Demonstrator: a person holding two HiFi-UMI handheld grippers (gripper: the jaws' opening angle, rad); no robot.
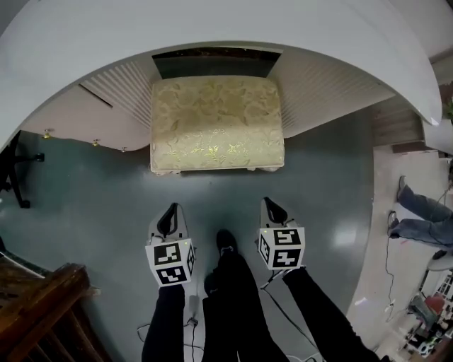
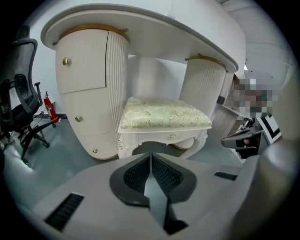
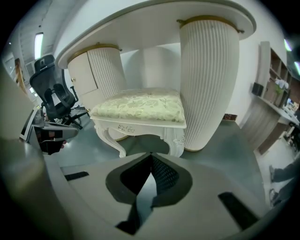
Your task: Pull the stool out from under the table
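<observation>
an office-like showroom: black office chair (image 2: 22, 93) and red fire extinguisher (image 2: 49, 108) at nine o'clock in the left gripper view, glossy grey floor (image 2: 56, 157).

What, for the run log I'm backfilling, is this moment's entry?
white carved stool with cream floral cushion: between ribbed pedestals of white curved table, untouched | left gripper: shut, empty | right gripper: shut, empty

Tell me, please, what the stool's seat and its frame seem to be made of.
Stool seat: padded fabric, likely brocade; pale gold leaf pattern with a slight sheen.
Stool frame: probably carved wood painted cream-white, given the scrollwork and curved legs; moulded resin is possible.
</observation>
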